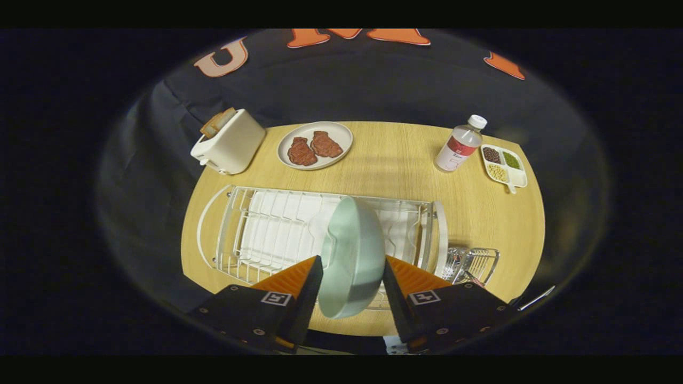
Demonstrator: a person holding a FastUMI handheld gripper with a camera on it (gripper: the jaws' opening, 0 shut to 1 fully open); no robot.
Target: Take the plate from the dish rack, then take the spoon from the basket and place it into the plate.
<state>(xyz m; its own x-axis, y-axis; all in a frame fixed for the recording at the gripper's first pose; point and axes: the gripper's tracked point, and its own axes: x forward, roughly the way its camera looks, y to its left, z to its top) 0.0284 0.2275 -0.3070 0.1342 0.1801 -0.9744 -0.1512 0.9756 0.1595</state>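
Gripper view, looking down over the round wooden counter (395, 176). The gripper (352, 277) sits at the bottom middle of the frame with its two fingers clamped on the plate (353, 250), one finger pressing each side of it. The plate is pale green and stands on edge (tilted a bit, its back facing us), held between the fingers right over the near edge of the dish rack (267, 229).

The dish rack is a white wire one with a white tray under it, stretching across the middle of the frame from left of center to just right of the plate. The rest of it looks bare.

Just right of the rack, at lower right, there's a small wire basket (475, 264) with something metallic inside it. That's probably the spoon, but honestly I can't make it out clearly.

Further back on the counter: a white toaster (229, 143) at upper left with slices of toast (217, 124) sticking out of the top. Next to it, upper middle, is a white dish (316, 145) with two reddish-brown pieces of meat (314, 148) on it. Over at upper right stands a clear bottle (460, 144) with a white cap and red label, and just right of that a little divided tray (504, 166) with dark, green and yellowish bits in its compartments.
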